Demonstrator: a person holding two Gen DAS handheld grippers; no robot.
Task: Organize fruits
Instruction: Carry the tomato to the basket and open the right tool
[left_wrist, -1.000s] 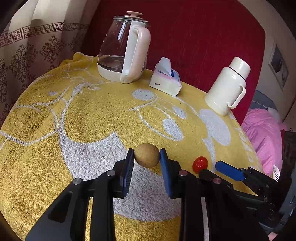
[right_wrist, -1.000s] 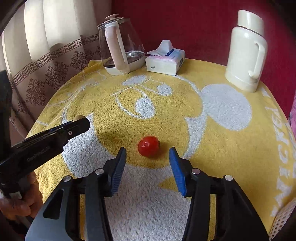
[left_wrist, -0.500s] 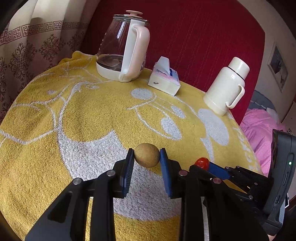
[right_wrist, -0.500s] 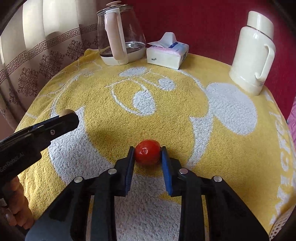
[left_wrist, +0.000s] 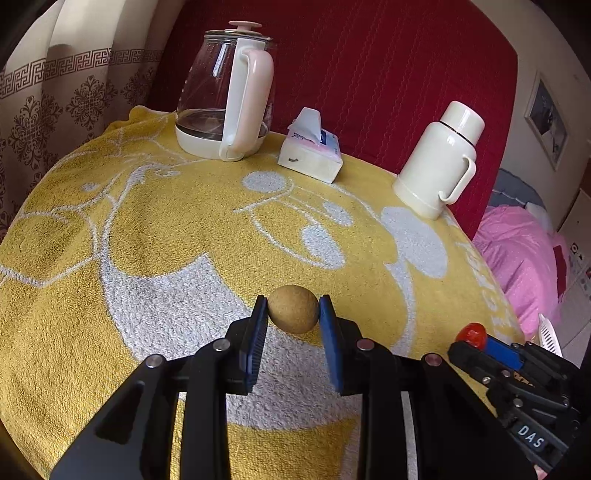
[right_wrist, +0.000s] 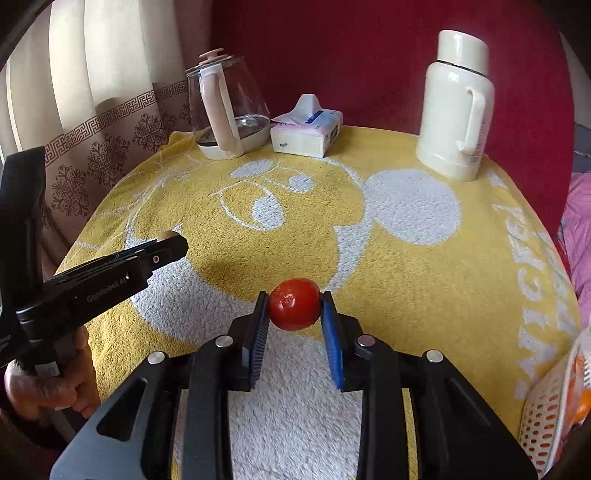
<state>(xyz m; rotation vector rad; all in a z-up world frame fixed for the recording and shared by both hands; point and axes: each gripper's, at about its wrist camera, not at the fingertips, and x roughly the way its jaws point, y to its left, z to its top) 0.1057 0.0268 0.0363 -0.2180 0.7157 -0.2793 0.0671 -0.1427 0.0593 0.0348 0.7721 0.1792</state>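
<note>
A second ago the right tool (right_wrist: 294, 308) stood with its blue pads apart on either side of the small round red fruit (right_wrist: 294, 304); now those pads are clamped on it, touching both flanks, and the fruit appears raised off the yellow terry towel with white cartoon print (right_wrist: 424, 266) that covers the counter. The left tool (left_wrist: 293, 312) is unchanged through all three moments, clamped on the round brown rough-skinned fruit (left_wrist: 293, 309) and holding it just above the towel. So both fruits are now in hand, and the picking half of the job looks done; what is left is, in my judgement, carrying them to wherever they are gathered, most likely the white perforated plastic basket (right_wrist: 545, 410) at the right edge of the counter, which seems to hold something orange, though that part is too cropped to be sure. Along the far side stand a glass kettle with a pale pink handle and lid (left_wrist: 226, 92), a soft pack of tissues (left_wrist: 310, 155) and a cream insulated flask with a handle (left_wrist: 439, 162), all well apart from the tools. Nothing lies between the right tool and the basket; the left tool would have to pass the right one, which sits just beside it.
</note>
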